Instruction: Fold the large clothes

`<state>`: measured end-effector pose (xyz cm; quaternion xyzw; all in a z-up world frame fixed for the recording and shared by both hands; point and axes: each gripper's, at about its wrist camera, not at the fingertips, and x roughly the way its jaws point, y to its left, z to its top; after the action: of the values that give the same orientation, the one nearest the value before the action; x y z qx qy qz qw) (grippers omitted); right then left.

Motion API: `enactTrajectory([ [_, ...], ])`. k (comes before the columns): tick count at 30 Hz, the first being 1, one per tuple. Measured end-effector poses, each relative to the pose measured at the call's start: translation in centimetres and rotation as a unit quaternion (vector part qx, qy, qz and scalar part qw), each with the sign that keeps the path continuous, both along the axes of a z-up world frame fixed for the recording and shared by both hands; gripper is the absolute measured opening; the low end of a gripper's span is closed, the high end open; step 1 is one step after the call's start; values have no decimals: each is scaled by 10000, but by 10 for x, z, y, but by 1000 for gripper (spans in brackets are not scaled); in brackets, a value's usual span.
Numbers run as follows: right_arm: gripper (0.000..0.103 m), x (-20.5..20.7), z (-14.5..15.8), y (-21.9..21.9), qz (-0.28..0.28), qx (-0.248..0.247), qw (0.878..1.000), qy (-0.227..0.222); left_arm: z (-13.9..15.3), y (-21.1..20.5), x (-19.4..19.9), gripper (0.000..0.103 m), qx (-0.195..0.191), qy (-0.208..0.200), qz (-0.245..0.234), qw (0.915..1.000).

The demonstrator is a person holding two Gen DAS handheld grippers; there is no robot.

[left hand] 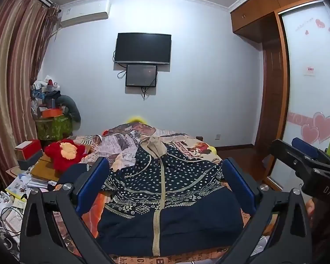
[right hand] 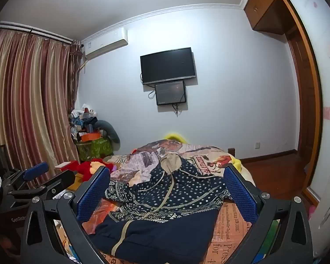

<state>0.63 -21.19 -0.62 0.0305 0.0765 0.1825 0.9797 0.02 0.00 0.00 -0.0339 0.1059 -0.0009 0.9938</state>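
Jaws on your left gripper (left hand: 165,184) and right gripper (right hand: 167,189) gape empty above the hoodie (left hand: 165,187); grabbing its rumpled top risks snagging the bedspread (left hand: 125,145).

— What do the tools look like?
— The left gripper (left hand: 165,184) and right gripper (right hand: 167,189) match: black angular arms with triangular cutouts, silver screws at the pivots, blue ribbed pads (right hand: 239,193).
— Markings?
— White "DAS" lettering on one housing.
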Motion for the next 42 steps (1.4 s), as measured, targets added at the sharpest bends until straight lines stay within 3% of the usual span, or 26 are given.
enactTrajectory([
  [42,103,4,-1,0,-4,17,10000,-6,-4,2,4,103,51,-18,23,10000],
])
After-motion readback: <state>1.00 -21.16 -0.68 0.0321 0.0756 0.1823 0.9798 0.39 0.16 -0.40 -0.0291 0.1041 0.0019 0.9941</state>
